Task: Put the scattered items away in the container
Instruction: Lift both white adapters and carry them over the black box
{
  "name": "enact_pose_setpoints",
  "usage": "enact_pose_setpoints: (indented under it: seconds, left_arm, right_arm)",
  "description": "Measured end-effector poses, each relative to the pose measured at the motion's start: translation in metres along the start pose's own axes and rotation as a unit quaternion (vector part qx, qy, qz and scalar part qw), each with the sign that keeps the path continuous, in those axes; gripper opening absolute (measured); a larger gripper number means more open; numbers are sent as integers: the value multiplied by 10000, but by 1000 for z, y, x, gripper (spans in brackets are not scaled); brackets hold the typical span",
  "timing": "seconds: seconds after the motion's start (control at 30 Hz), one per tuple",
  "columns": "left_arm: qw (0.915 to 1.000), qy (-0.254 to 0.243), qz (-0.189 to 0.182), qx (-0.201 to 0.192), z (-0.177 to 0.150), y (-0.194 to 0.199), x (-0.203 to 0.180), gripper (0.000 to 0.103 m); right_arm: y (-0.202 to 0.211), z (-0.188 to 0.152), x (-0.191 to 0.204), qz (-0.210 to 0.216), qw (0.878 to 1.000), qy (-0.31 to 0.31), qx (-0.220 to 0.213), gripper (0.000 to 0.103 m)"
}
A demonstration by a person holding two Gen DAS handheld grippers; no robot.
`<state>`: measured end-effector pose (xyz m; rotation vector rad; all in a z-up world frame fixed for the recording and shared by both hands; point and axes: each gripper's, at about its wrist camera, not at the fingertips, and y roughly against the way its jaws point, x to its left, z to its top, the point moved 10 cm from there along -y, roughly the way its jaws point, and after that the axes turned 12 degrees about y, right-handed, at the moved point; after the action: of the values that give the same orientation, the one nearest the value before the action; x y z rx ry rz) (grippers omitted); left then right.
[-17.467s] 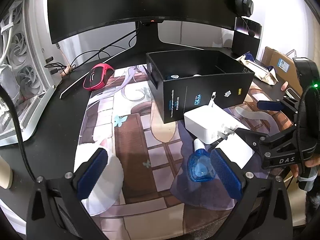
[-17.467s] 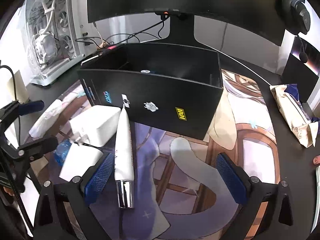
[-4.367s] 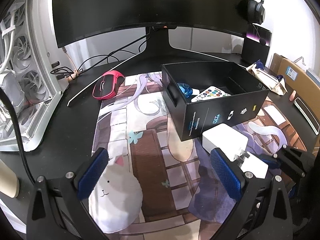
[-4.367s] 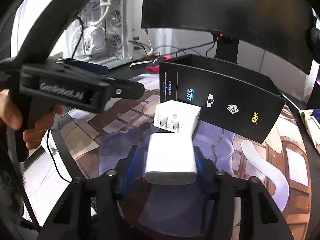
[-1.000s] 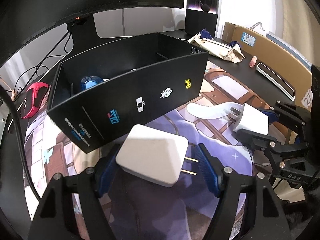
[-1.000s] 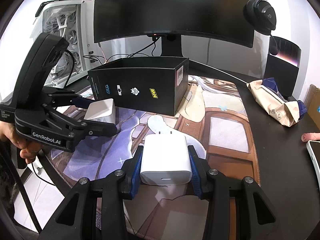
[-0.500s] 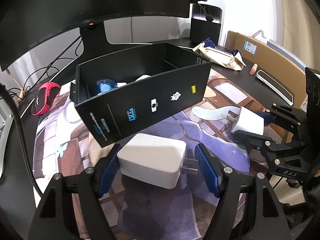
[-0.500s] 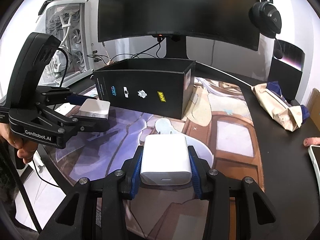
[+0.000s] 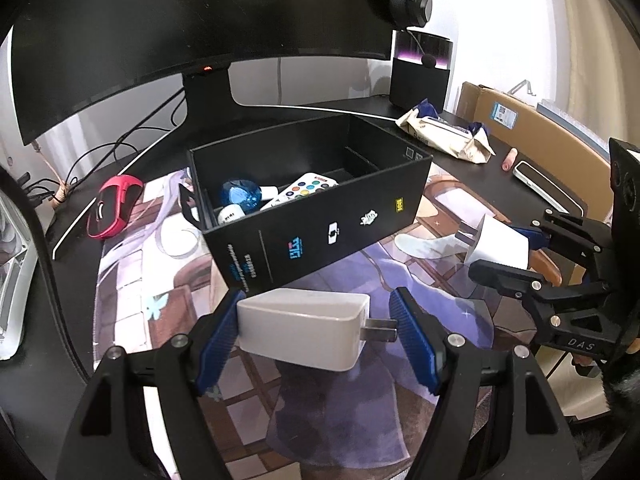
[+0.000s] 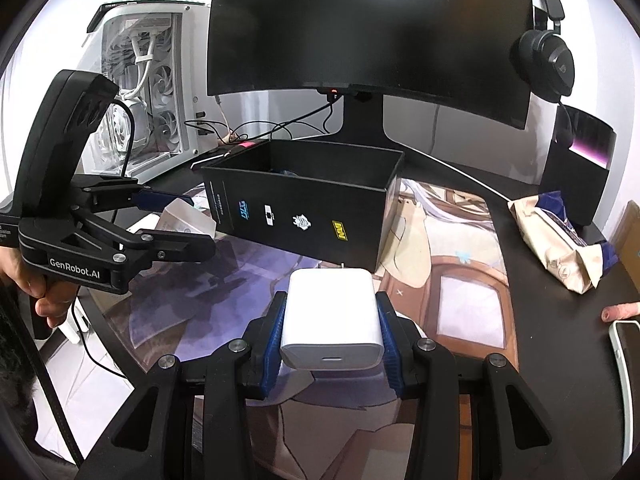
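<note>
My left tongs (image 9: 316, 330) clamp the large white charger (image 9: 302, 330), prongs pointing right, above the printed desk mat (image 9: 360, 412). My right tongs (image 10: 330, 330) pinch the smaller white charger (image 10: 332, 314). Beyond both sits the open black box (image 9: 320, 236), holding a blue bottle (image 9: 240, 196) and remote (image 9: 306, 186). A red mouse (image 9: 114, 206) lies far left on the counter (image 9: 480, 168).

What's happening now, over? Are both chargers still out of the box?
Left gripper shut on big white charger. Right gripper shut on small white charger. Both held short of black box. Nothing in the way.
</note>
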<state>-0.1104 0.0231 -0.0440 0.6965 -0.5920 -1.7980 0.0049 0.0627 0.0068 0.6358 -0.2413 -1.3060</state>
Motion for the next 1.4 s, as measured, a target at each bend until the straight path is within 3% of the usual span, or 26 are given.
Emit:
enact_pose_setpoints:
  seconds: [1.4]
  left_arm:
    - [9985,196,76,-498,42,41,21,74]
  right_arm:
    - [11,67,11,124,9982,384,-440,41]
